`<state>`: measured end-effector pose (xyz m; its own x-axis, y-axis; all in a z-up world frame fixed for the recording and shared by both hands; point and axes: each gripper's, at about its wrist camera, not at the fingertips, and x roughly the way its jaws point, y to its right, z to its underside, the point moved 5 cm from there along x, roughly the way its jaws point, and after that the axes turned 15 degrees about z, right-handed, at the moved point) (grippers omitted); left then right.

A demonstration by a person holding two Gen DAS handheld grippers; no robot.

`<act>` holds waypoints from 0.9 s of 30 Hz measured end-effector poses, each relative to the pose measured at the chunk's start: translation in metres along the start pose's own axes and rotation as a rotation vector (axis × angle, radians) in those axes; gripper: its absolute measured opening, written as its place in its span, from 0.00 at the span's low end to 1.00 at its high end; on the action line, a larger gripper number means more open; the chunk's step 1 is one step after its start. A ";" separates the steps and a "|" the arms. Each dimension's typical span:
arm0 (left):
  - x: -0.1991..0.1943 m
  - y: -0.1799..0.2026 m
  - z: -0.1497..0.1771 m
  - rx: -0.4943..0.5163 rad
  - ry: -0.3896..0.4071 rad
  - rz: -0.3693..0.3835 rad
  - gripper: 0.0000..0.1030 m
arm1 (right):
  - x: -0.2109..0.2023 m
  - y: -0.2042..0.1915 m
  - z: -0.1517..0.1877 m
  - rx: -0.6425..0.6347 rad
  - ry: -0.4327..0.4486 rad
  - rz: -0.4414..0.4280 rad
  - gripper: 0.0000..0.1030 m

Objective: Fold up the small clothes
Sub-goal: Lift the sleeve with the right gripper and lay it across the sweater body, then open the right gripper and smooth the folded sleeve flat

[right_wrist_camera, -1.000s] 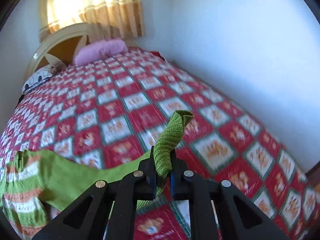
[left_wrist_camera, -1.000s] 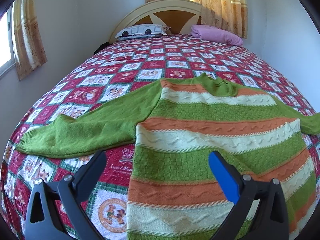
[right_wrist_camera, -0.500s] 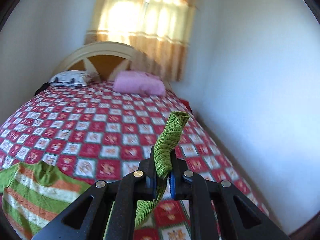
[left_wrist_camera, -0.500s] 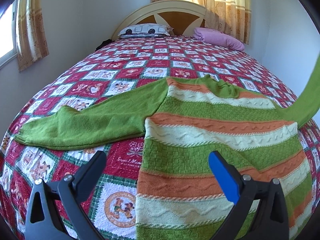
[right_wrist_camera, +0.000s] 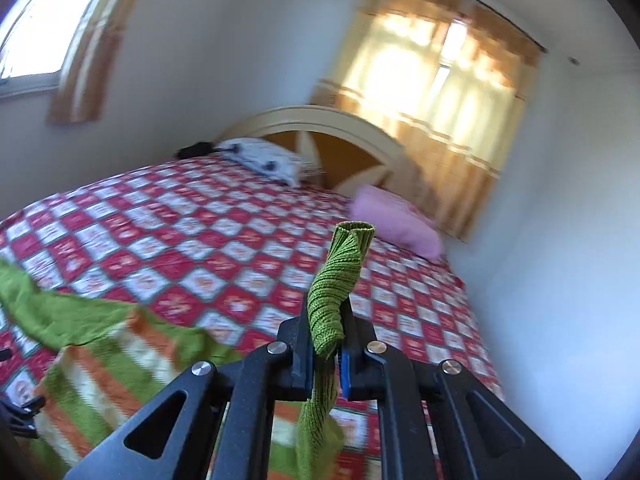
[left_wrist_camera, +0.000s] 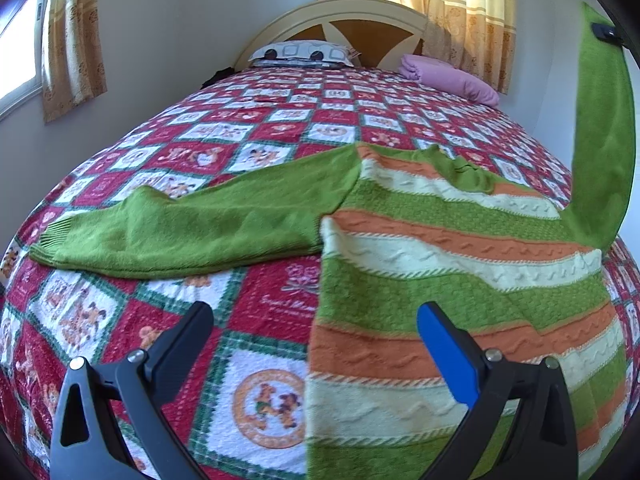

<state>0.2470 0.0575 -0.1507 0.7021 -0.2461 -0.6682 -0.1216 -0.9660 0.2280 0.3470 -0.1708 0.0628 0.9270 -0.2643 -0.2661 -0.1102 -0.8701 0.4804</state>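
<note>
A small striped sweater (left_wrist_camera: 440, 264) in green, orange and cream lies flat on the bed; it also shows in the right wrist view (right_wrist_camera: 108, 364). Its left sleeve (left_wrist_camera: 180, 228) lies spread out to the left. My right gripper (right_wrist_camera: 326, 344) is shut on the ribbed cuff of the right sleeve (right_wrist_camera: 340, 276). In the left wrist view that sleeve (left_wrist_camera: 604, 128) stands raised high above the sweater's right shoulder. My left gripper (left_wrist_camera: 316, 320) is open and empty, hovering above the sweater's lower left edge.
The bed has a red, white and green checked quilt (left_wrist_camera: 256, 128). A patterned pillow (left_wrist_camera: 304, 54) and a pink pillow (left_wrist_camera: 452, 80) lie by the headboard (left_wrist_camera: 360, 28). A white wall (right_wrist_camera: 560, 240) runs close along the bed's right side. Curtained windows are behind and to the left.
My right gripper has lifted the right sleeve from the bed high into the air and swung it leftwards over the sweater. My left gripper has shifted a little to the left.
</note>
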 end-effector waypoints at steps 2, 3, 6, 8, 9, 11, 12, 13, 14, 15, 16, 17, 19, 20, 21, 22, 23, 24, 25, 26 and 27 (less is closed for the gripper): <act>-0.002 -0.007 0.001 -0.005 0.000 -0.037 1.00 | 0.001 -0.039 0.004 -0.029 0.009 -0.042 0.08; -0.004 -0.012 0.002 -0.009 -0.001 -0.048 1.00 | 0.003 -0.060 0.009 -0.037 0.005 -0.076 0.08; -0.008 -0.022 0.005 -0.021 -0.015 -0.056 1.00 | 0.011 -0.117 0.028 -0.052 -0.028 -0.168 0.08; -0.010 -0.026 0.006 -0.017 -0.022 -0.072 1.00 | 0.021 -0.164 0.054 -0.050 -0.073 -0.246 0.08; -0.011 -0.028 0.006 -0.015 -0.024 -0.080 1.00 | 0.023 -0.179 0.062 -0.052 -0.088 -0.267 0.09; -0.011 -0.031 0.004 -0.015 -0.037 -0.086 1.00 | 0.033 -0.218 0.092 -0.069 -0.175 -0.366 0.16; -0.012 -0.031 0.003 -0.012 -0.042 -0.078 1.00 | 0.038 -0.232 0.110 -0.081 -0.239 -0.416 0.29; -0.011 -0.031 0.001 -0.012 -0.047 -0.071 1.00 | 0.038 -0.235 0.120 -0.080 -0.268 -0.436 0.36; -0.012 -0.031 0.000 -0.011 -0.052 -0.065 1.00 | 0.035 -0.231 0.131 -0.066 -0.290 -0.464 0.46; -0.012 -0.029 -0.003 -0.007 -0.052 -0.061 1.00 | 0.030 -0.223 0.139 -0.053 -0.292 -0.476 0.49; -0.011 -0.026 -0.005 -0.005 -0.056 -0.044 1.00 | 0.027 -0.213 0.144 -0.051 -0.292 -0.469 0.49; -0.007 -0.021 -0.009 -0.006 -0.070 -0.006 1.00 | 0.023 -0.197 0.150 -0.057 -0.287 -0.447 0.50; -0.001 -0.012 -0.015 -0.001 -0.089 0.035 1.00 | 0.019 -0.169 0.160 -0.057 -0.280 -0.418 0.50; 0.004 -0.004 -0.020 0.012 -0.091 0.048 1.00 | 0.018 -0.154 0.166 -0.048 -0.283 -0.400 0.52; 0.008 0.003 -0.024 0.025 -0.089 0.063 1.00 | 0.018 -0.134 0.171 -0.037 -0.291 -0.375 0.56; 0.012 0.010 -0.027 0.040 -0.090 0.078 1.00 | 0.018 -0.111 0.180 -0.022 -0.297 -0.338 0.58; 0.019 0.017 -0.032 0.053 -0.097 0.081 1.00 | 0.018 -0.099 0.185 -0.014 -0.299 -0.314 0.60; 0.026 0.025 -0.036 0.063 -0.107 0.093 0.97 | 0.017 -0.082 0.193 -0.007 -0.304 -0.279 0.61; 0.035 0.034 -0.039 0.073 -0.122 0.117 0.96 | 0.016 -0.074 0.198 -0.004 -0.307 -0.262 0.61; 0.041 0.039 -0.041 0.078 -0.134 0.121 0.95 | 0.014 -0.064 0.206 0.000 -0.311 -0.245 0.61; 0.052 0.043 -0.043 0.085 -0.149 0.110 0.92 | 0.015 -0.057 0.210 0.001 -0.315 -0.236 0.61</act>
<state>0.3082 0.0065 -0.1450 0.5706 -0.3530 -0.7415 -0.2548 -0.9345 0.2488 0.2918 -0.2122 -0.1441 0.7717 -0.1717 -0.6124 0.0923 -0.9224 0.3750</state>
